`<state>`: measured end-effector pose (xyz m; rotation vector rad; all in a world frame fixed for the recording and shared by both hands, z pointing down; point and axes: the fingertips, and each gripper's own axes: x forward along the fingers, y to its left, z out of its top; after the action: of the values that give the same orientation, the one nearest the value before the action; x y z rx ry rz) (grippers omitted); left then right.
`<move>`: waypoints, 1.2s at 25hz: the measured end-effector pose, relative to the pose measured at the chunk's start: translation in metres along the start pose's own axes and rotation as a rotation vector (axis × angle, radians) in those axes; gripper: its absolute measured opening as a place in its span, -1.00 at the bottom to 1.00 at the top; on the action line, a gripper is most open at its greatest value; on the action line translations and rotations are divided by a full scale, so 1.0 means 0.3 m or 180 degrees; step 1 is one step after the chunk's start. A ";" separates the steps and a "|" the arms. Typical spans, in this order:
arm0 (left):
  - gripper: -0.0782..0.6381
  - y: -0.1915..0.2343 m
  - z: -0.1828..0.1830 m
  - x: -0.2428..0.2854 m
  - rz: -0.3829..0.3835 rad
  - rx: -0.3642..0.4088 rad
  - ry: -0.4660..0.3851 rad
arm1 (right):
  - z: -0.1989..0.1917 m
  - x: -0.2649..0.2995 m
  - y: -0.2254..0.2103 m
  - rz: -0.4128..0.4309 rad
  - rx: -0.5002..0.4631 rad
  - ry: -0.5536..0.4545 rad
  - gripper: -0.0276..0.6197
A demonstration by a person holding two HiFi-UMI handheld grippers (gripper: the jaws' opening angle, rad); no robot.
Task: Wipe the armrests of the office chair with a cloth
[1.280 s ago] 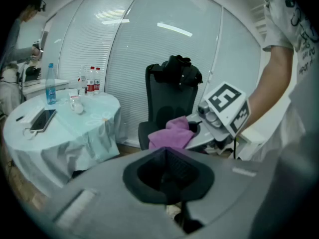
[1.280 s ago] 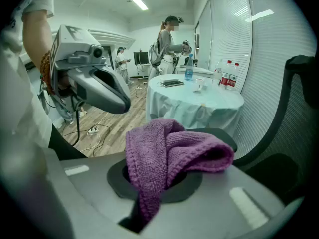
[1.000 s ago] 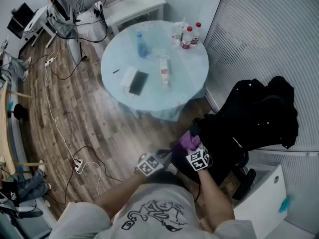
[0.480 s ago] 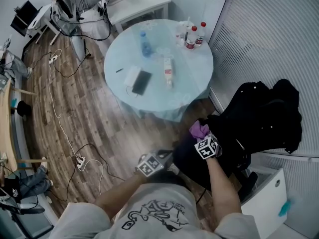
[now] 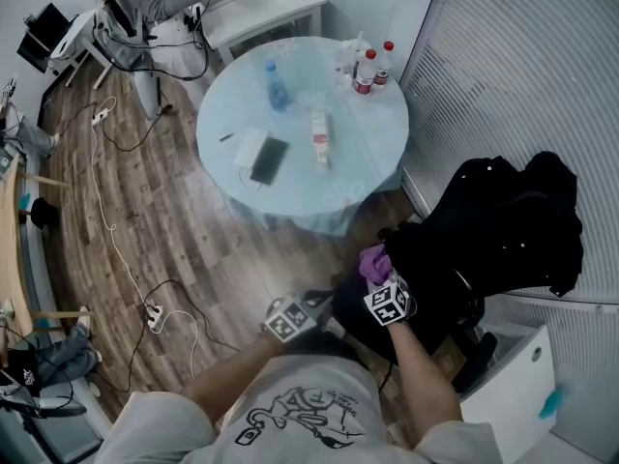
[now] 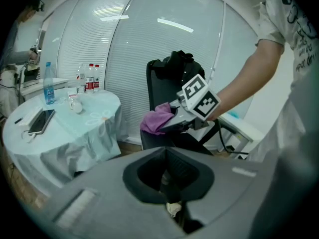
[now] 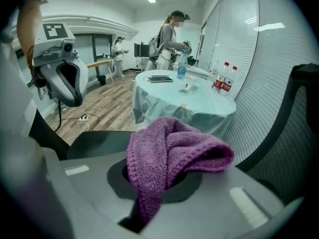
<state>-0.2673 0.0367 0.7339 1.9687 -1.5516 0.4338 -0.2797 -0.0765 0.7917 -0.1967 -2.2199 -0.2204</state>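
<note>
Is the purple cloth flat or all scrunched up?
Scrunched up: the purple cloth bulges in thick folds, pinched by the right gripper.

Round table [image 5: 372, 133] carries bottles [image 5: 366, 72], a phone [image 5: 269, 160], perhaps a carton [image 5: 318, 141].

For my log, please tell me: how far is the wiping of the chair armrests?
Done: the purple cloth is clamped in the right claw. In hand: the cloth is at the office chair; contact with an armrest cannot be confirmed. Remaining: both armrests, as neither shows as wiped. The left claw is shut, idle.
</note>
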 end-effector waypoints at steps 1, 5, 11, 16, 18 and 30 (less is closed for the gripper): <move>-0.78 -0.002 -0.001 0.002 -0.0001 0.0004 0.0005 | 0.002 -0.004 0.030 0.0031 -0.0001 -0.0031 -0.82; -0.78 -0.003 -0.001 0.004 0.0007 -0.0005 0.0015 | 0.012 -0.019 0.163 0.0202 -0.0053 -0.0119 -0.82; -0.78 0.001 -0.005 0.001 0.0037 -0.0010 0.0016 | 0.027 -0.046 0.366 0.0465 -0.0057 -0.0224 -0.82; -0.78 -0.003 -0.005 -0.003 0.0029 -0.0020 0.0021 | 0.034 -0.058 0.469 0.0666 -0.0002 -0.0274 -0.82; -0.78 -0.008 -0.009 -0.006 0.0029 -0.0031 0.0024 | 0.035 -0.060 0.472 0.0721 0.0041 -0.0285 -0.82; -0.78 -0.010 -0.013 -0.010 0.0019 -0.0008 0.0074 | 0.016 -0.028 0.290 0.0848 -0.0166 -0.0128 -0.82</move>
<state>-0.2648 0.0416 0.7344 1.9509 -1.5432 0.4555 -0.2593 0.0085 0.7897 -0.5253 -2.2013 -0.1287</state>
